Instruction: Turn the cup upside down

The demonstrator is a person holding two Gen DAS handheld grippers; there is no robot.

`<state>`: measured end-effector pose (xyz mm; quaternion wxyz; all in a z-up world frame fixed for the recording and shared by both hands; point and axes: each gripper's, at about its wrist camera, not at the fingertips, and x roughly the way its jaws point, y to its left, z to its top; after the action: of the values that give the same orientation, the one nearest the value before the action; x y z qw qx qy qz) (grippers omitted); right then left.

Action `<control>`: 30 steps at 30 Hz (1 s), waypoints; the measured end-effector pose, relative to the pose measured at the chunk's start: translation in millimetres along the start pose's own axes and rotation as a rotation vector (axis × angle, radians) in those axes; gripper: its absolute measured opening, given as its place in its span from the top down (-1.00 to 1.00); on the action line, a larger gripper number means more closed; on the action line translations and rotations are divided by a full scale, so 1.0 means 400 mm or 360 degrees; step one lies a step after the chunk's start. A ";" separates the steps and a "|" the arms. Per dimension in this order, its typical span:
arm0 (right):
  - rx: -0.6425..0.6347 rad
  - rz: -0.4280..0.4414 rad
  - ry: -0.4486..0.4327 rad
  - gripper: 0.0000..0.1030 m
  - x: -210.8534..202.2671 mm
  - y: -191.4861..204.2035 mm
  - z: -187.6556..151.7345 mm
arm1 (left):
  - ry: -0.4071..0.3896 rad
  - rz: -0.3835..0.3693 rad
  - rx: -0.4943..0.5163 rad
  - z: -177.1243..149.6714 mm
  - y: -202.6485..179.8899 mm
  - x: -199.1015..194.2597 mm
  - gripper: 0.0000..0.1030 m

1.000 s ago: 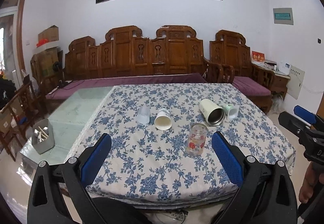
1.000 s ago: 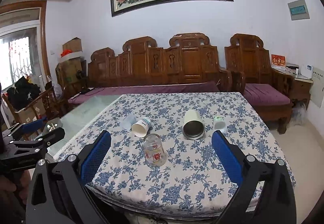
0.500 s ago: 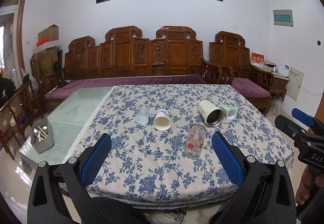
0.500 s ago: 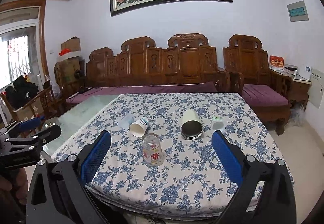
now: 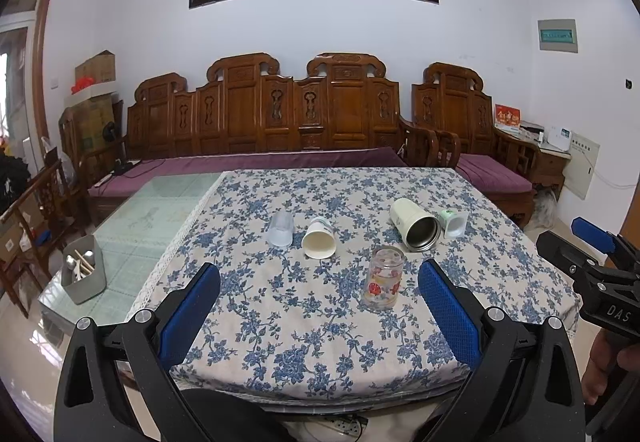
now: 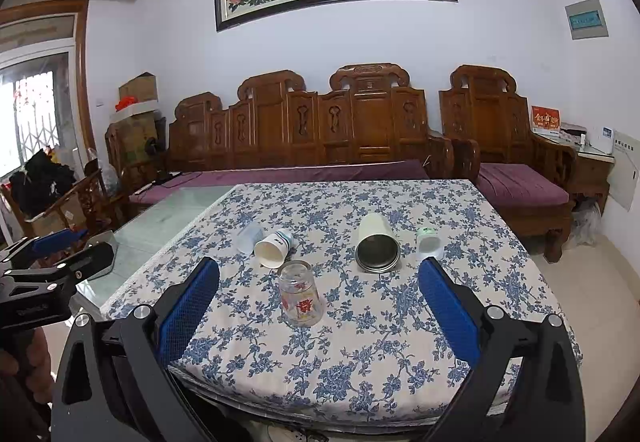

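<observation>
Several cups are on the blue-flowered tablecloth (image 5: 304, 306). A glass with red flowers (image 5: 382, 284) (image 6: 300, 298) stands mouth down nearest me. A white paper cup (image 5: 319, 242) (image 6: 273, 248), a cream steel-lined mug (image 5: 414, 224) (image 6: 377, 242), a frosted plastic cup (image 5: 281, 228) (image 6: 249, 237) and a small white cup (image 5: 453, 223) (image 6: 429, 242) lie on their sides behind it. My left gripper (image 5: 318, 308) is open and empty, in front of the table edge. My right gripper (image 6: 318, 308) is open and empty, also short of the cups.
A grey holder with utensils (image 5: 83, 274) stands on the bare glass tabletop (image 5: 160, 206) at the left. A carved wooden sofa (image 5: 280, 122) with purple cushions runs behind the table. The other gripper shows at each view's edge, the right one (image 5: 596, 274) and the left one (image 6: 48, 270).
Both grippers have drawn back and shifted slightly; the cups sit a little lower and nearer in the views. No cup has moved.
</observation>
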<state>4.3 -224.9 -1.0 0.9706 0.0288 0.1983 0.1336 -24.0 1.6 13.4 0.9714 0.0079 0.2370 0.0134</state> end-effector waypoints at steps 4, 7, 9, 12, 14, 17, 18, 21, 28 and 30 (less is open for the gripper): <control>-0.0001 0.0000 -0.0001 -0.95 0.000 0.000 0.001 | 0.0001 0.0000 0.0000 -0.001 0.000 0.000 -0.86; -0.0004 -0.0002 0.0001 -0.95 0.000 0.001 0.000 | -0.0003 -0.0004 -0.0001 0.004 -0.002 -0.003 -0.86; -0.0005 -0.0004 0.0002 -0.95 0.000 0.000 -0.001 | -0.0006 -0.0004 -0.0002 0.008 -0.005 -0.006 -0.86; -0.0005 -0.0006 -0.0002 -0.95 0.001 0.000 -0.002 | -0.0010 -0.0007 -0.0004 0.014 -0.007 -0.011 -0.86; -0.0005 -0.0005 -0.0002 -0.95 0.002 0.000 -0.002 | -0.0009 -0.0007 -0.0003 0.013 -0.007 -0.011 -0.86; -0.0005 -0.0004 -0.0002 -0.95 0.002 -0.001 -0.002 | -0.0012 -0.0009 -0.0004 0.015 -0.008 -0.013 -0.86; -0.0006 -0.0005 -0.0003 -0.95 0.001 0.000 -0.002 | -0.0014 -0.0010 -0.0004 0.017 -0.009 -0.013 -0.86; -0.0002 -0.0003 -0.0002 -0.95 0.002 -0.001 -0.002 | -0.0012 -0.0010 -0.0004 0.015 -0.008 -0.013 -0.86; -0.0003 -0.0002 -0.0002 -0.95 0.001 -0.001 -0.002 | -0.0020 -0.0012 -0.0005 0.024 -0.009 -0.019 -0.86; -0.0002 -0.0004 -0.0002 -0.95 0.002 0.000 -0.002 | -0.0019 -0.0013 -0.0005 0.026 -0.010 -0.019 -0.86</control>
<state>4.6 -224.8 -2.1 0.9709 0.0280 0.1975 0.1325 -26.0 -2.9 26.2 0.9729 0.0054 0.2311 0.0098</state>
